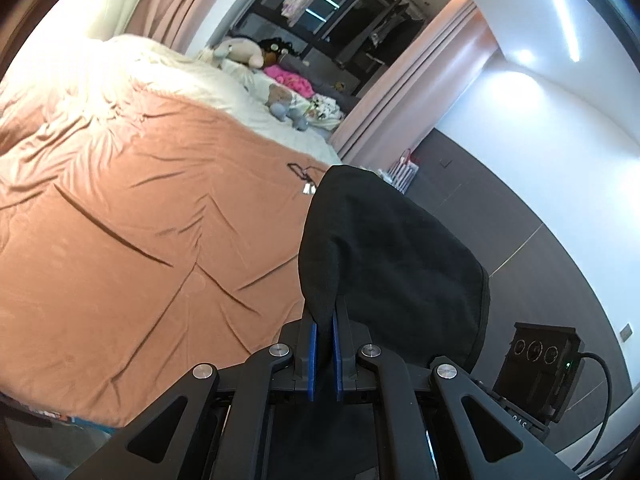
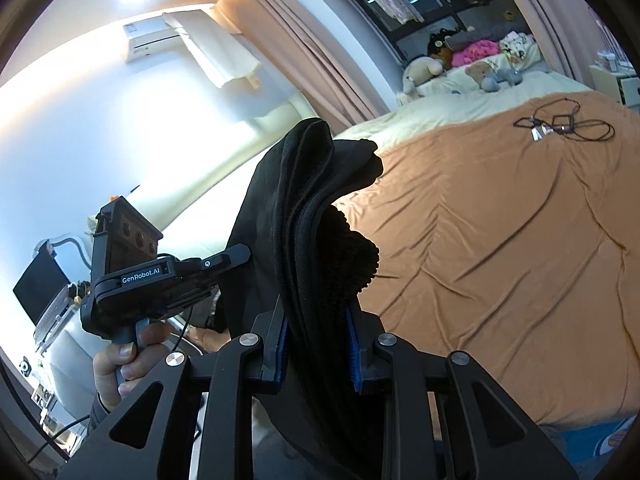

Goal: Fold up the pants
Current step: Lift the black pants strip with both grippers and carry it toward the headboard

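while held up clear of the bed, black pants (image 1: 384,264) pinched thin in the left gripper (image 1: 325,320), blue pads (image 1: 313,356) nearly meeting on a single fold. thicker bunched layers, ribbed waistband apparently among them, clamped between the partly spread jaws of the right gripper (image 2: 316,328). fabric draped upward and over both sets of fingers, well above the wrinkled orange bedspread (image 1: 140,208). tangled black cable (image 2: 560,124) lying on the spread; stuffed toys (image 2: 424,70) heaped by the pink curtains (image 2: 320,56). person's hand (image 2: 124,364) wrapped round the left gripper's handle.
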The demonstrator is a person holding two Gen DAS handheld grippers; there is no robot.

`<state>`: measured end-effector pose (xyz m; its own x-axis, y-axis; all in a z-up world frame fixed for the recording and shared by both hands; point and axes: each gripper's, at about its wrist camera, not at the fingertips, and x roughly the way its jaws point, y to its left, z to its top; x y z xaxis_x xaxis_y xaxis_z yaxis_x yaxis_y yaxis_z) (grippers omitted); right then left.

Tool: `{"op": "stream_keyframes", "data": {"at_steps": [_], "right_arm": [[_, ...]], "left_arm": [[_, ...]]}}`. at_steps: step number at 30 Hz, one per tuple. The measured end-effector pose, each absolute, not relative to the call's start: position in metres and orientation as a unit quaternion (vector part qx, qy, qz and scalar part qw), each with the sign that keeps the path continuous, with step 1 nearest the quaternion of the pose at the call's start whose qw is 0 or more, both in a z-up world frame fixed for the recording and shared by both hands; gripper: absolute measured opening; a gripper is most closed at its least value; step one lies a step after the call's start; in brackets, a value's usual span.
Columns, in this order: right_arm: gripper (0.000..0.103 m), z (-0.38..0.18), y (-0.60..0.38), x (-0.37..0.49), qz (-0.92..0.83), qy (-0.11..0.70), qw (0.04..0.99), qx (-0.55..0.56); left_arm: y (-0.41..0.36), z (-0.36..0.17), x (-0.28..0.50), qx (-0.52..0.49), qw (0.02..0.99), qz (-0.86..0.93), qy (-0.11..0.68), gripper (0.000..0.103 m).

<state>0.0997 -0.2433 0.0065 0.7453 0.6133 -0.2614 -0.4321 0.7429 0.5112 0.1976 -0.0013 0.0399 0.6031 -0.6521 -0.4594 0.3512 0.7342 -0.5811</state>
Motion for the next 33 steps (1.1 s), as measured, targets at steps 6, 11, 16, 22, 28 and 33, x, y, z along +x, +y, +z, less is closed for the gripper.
{"op": "stream_keyframes", "data": {"at_steps": [6,11,16,22,28,33], "right_arm": [[0.020,0.020,-0.242,0.084,0.301,0.191,0.913,0.198],[0.020,0.026,-0.236,0.082,0.311,0.178,0.916,0.181],[0.020,0.025,-0.223,0.094,0.323,0.183,0.915,0.160],[0.020,0.028,-0.205,0.118,0.338,0.190,0.909,0.152],[0.020,0.031,-0.180,0.143,0.360,0.195,0.902,0.135],[0.020,0.033,-0.156,0.167,0.376,0.202,0.896,0.122]], "left_arm": [[0.010,0.073,0.172,-0.214,0.878,-0.291,0.313,0.006],[0.025,0.087,0.164,-0.216,0.885,-0.288,0.297,0.006],[0.048,0.092,0.159,-0.224,0.890,-0.279,0.283,0.006],[0.082,0.094,0.158,-0.234,0.895,-0.262,0.273,0.006],[0.125,0.095,0.153,-0.246,0.902,-0.238,0.262,0.006],[0.165,0.095,0.151,-0.252,0.908,-0.217,0.256,0.006]]}}
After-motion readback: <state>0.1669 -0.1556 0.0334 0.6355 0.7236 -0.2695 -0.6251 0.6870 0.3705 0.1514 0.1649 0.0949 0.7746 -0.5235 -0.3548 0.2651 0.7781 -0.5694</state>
